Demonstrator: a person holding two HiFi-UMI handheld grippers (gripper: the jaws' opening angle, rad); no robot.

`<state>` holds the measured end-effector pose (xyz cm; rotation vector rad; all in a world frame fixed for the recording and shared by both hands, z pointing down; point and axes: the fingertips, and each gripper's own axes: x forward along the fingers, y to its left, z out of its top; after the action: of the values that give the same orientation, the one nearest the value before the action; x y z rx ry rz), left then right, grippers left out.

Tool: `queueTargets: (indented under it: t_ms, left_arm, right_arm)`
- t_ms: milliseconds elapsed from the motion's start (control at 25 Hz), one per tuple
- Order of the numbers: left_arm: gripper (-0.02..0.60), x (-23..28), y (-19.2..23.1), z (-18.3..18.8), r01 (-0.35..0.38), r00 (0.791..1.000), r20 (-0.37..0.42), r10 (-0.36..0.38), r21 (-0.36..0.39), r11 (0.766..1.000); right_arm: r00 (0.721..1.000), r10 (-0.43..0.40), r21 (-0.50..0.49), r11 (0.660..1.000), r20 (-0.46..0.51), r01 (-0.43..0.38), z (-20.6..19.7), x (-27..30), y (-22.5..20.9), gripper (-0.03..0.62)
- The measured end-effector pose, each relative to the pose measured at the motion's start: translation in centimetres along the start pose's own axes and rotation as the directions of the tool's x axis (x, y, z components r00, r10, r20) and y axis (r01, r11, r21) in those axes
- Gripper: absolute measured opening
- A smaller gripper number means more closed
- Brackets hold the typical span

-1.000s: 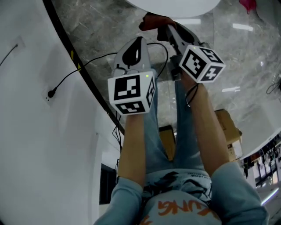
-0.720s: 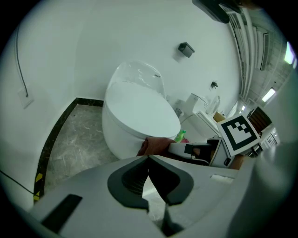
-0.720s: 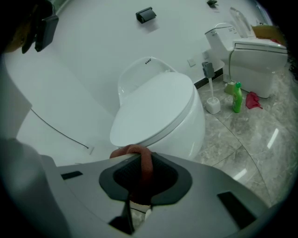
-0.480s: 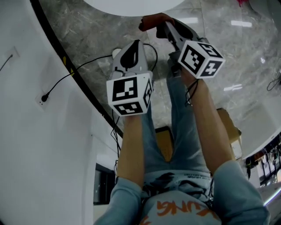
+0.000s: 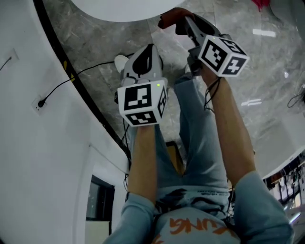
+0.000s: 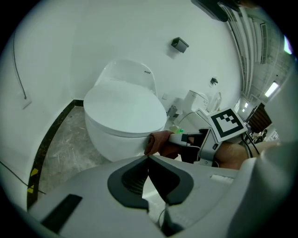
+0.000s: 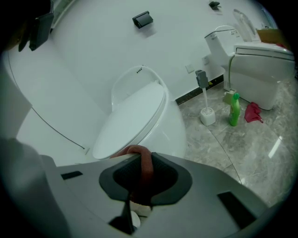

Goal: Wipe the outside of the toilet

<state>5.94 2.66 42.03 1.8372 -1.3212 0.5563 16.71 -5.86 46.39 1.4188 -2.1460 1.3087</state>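
In the head view the toilet is cut off by the top edge, so only a slice of white shows (both gripper views show the whole bowl). It stands close against the curved white wall, with open marble floor on its other side. The left gripper holds nothing, its jaws pressed together short of the bowl. The right gripper pinches a reddish-brown cloth, which appears to rest against the bowl's side just under the rim.

Right hand-held gripper (brown cloth clamped) farther forward, rightward
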Motion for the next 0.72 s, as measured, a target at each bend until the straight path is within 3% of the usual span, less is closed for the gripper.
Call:
queueTargets:
  t_ms: [240,440,720]
  left_arm:
    - [-0.002,1.2,-2.8,-0.7,-0.058,0.997,0.042,0.060,-0.055,0.997]
    - [-0.002,0.9,-3.2,-2.2,-0.075,0.995,0.059,0.082,-0.103,0.992]
    - [-0.002,-0.1,-2.8,-3.8,-0.049,0.997,0.051,0.056,-0.132,0.990]
  right_arm:
    - [1.000,0.018,-0.024,1.000,0.016,-0.018,3.5,-0.2,-3.7,0.055]
    - [0.999,0.027,-0.073,0.997,0.030,-0.025,5.1,-0.2,-4.1,0.055]
    - [1.000,0.000,-0.117,0.993,-0.013,-0.002,1.5,-3.0,-3.4,0.055]
